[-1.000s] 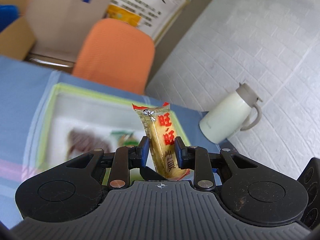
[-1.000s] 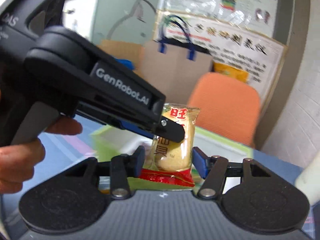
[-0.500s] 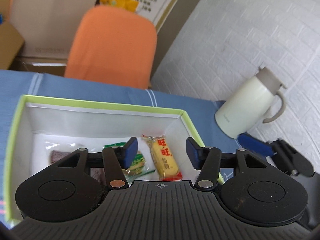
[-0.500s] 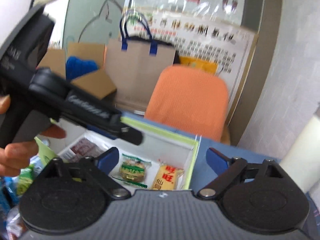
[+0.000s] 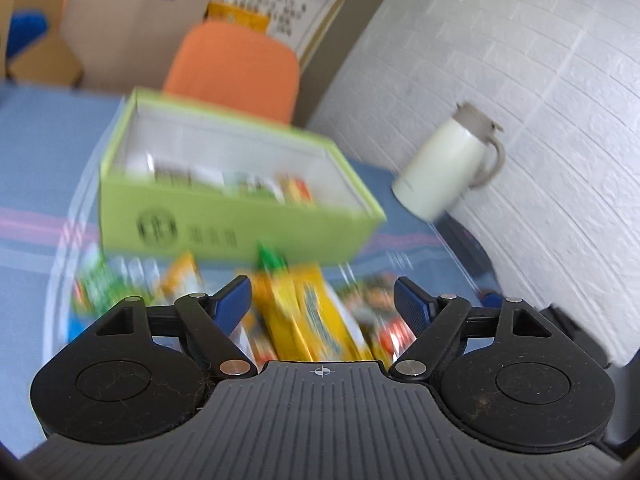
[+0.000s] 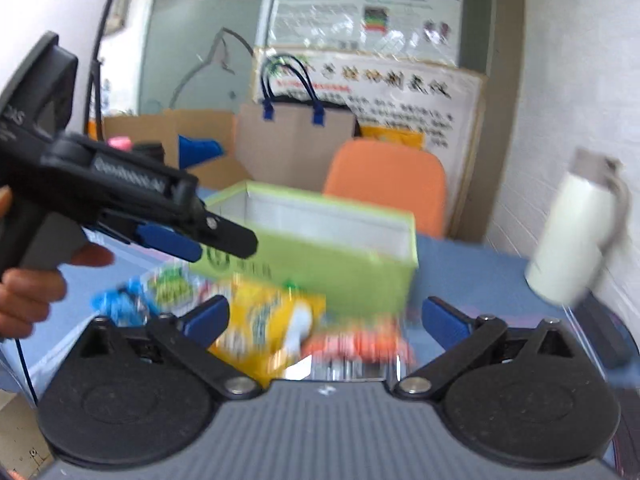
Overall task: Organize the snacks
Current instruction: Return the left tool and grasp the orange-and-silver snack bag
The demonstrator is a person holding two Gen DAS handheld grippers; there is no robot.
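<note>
An open lime-green box stands on the blue cloth with several snack packs inside, blurred. In front of it lies a loose pile of snacks: yellow packs, a green pack and an orange-red pack. My left gripper hangs over the pile, jaws opening, pads touching nothing. My right gripper is also opening wide above the pile, with nothing gripped. A hand holds the left gripper.
A white thermos jug stands to the right by the white brick wall. An orange chair is behind the table. A paper bag and cardboard boxes sit farther back.
Both grippers were shut on a yellow rice-cracker pack above the box. They let go, the pack dropped into the box, and both drew back over the snack pile, jaws widening.
</note>
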